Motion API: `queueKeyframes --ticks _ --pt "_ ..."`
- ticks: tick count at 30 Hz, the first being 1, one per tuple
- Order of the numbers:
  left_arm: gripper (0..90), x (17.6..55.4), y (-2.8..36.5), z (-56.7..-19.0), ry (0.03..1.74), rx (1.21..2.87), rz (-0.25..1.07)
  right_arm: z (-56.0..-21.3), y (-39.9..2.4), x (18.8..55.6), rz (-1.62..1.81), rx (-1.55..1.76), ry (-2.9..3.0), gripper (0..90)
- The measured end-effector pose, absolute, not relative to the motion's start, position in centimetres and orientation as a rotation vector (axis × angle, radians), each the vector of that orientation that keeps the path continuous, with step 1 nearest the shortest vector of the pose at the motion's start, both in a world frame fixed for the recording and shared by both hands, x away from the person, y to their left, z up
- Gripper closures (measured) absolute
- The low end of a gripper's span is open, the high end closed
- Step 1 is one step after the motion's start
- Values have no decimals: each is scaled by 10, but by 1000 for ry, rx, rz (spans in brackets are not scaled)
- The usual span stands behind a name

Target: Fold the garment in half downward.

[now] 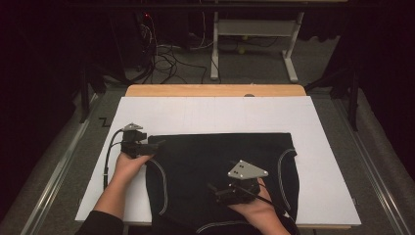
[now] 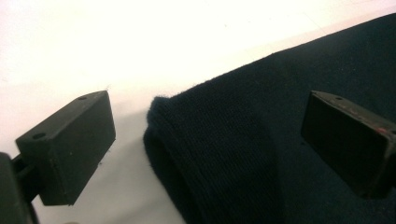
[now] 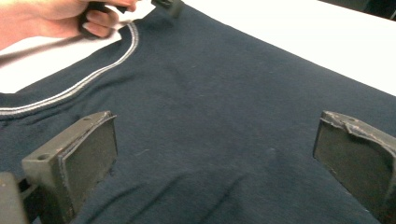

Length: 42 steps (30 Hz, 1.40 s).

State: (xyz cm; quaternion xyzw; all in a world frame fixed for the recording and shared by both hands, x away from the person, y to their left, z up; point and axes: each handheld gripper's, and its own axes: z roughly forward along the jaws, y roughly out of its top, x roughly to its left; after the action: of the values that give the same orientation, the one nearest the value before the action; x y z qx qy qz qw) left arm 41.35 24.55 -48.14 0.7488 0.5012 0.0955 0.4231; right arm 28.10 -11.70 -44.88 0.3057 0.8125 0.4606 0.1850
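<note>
Right gripper point(image 1: 221, 191) wide open over dark garment point(image 1: 220, 161), left gripper point(image 1: 155, 145) wide open astride its folded corner point(image 2: 161, 105)

Garment point(image 1: 220, 161) on board point(image 1: 313, 147), left tongs point(image 1: 155, 145) at its corner, right tongs point(image 1: 211, 188) over its middle

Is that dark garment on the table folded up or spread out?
Mostly spread out: the dark garment lies flat across the white board. Its near part hangs over the front edge, and its far left corner looks doubled over.

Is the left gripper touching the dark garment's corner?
Apart. In the left gripper view, the left gripper stands open, its jaws on either side of the dark garment's corner, with white board visible between.
</note>
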Motion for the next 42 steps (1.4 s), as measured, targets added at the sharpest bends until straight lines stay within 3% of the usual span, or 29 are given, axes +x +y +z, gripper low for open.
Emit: queueKeyframes --ticks 5,9,19,31,37,42 --pt "99 418 244 -484 1310 1897 203 -451 -108 278 1290 840 2323 1" --pt "132 418 237 -485 1312 1937 251 -454 -98 274 1285 818 2349 1" --pt "396 413 240 -486 1302 1908 253 -459 -70 263 1315 811 2399 4" --pt "604 410 237 -486 1278 1931 276 -459 -30 252 1347 712 2485 28" --pt "685 406 236 -486 1244 1921 318 -465 -14 247 1332 680 2523 51" --pt "710 404 237 -485 1221 1911 323 -467 -1 244 1307 657 2574 131"
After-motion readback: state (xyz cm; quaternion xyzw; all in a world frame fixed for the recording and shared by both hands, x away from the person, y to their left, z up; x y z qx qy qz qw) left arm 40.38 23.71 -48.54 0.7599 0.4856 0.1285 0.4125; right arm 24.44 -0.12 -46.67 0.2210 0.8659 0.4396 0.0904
